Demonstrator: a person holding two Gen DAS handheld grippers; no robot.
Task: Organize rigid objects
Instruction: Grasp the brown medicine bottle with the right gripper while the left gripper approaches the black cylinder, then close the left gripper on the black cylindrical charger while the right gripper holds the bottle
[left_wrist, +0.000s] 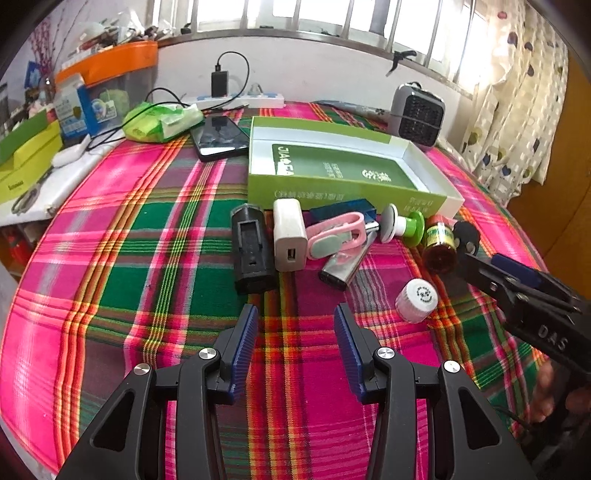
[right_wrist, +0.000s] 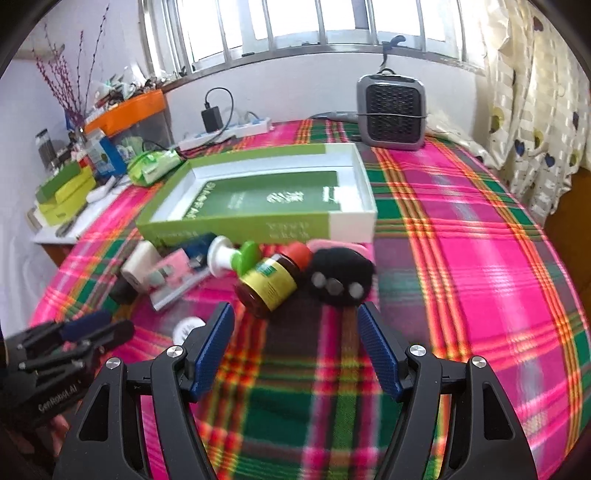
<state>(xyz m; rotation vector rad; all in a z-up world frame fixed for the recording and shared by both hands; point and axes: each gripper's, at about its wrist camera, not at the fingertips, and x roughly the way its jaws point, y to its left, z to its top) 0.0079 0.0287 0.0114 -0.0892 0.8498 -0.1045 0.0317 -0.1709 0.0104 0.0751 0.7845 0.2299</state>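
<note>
Clearly the right tool (right_wrist: 295, 347), spread and empty, is nearer the brown bottle (right_wrist: 271, 284), lying slantwise just ahead; the left tool (left_wrist: 295, 325) gapes empty.

Right wrist view motion-blurred; white cap (right_wrist: 186, 327) half hidden behind tool finger; box print (left_wrist: 334, 170) unreadable
</note>
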